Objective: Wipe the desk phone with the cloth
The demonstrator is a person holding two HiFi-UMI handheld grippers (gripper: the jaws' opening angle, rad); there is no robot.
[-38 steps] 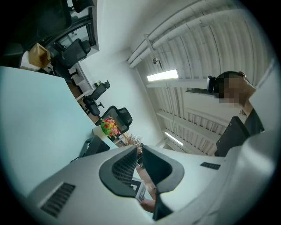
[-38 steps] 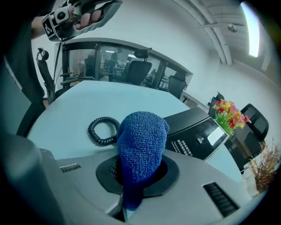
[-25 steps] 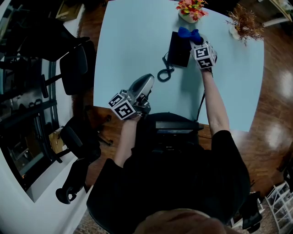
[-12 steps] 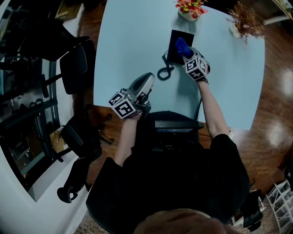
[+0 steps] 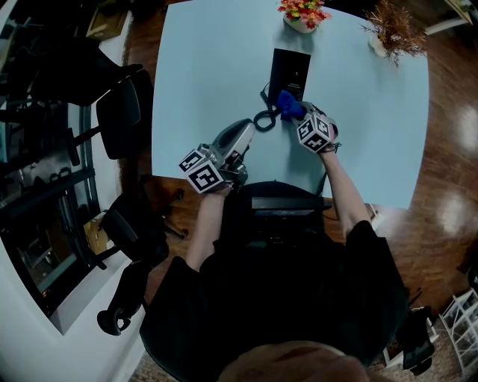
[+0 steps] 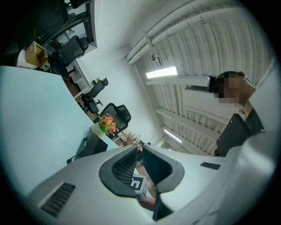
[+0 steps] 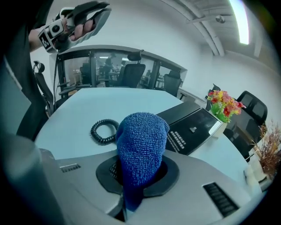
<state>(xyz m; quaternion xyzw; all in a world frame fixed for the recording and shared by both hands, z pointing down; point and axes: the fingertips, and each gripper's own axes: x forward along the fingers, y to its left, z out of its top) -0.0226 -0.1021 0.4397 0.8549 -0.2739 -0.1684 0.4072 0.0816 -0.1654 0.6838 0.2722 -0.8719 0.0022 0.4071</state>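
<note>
The black desk phone [image 5: 289, 73] lies flat on the pale blue table [image 5: 209, 67], its coiled cord [image 5: 266, 119] curling off the near end. My right gripper [image 5: 289, 110] is shut on a blue cloth [image 5: 287, 103], which sits at the phone's near edge beside the cord. In the right gripper view the cloth [image 7: 141, 147] stands bunched up out of the jaws, with the phone [image 7: 193, 127] and cord [image 7: 104, 131] beyond it. My left gripper [image 5: 240, 128] hovers over the table's near edge, tilted upward, its jaws together with nothing between them.
A pot of red and yellow flowers [image 5: 302, 13] and a vase of dried stems [image 5: 392, 31] stand at the table's far edge. Black office chairs [image 5: 119, 104] are off the table's left side. A dark cable [image 5: 326, 175] hangs over the near edge.
My right gripper has drawn the cloth along the phone from its far end back to its near edge by the cord. The left gripper has stayed put.
</note>
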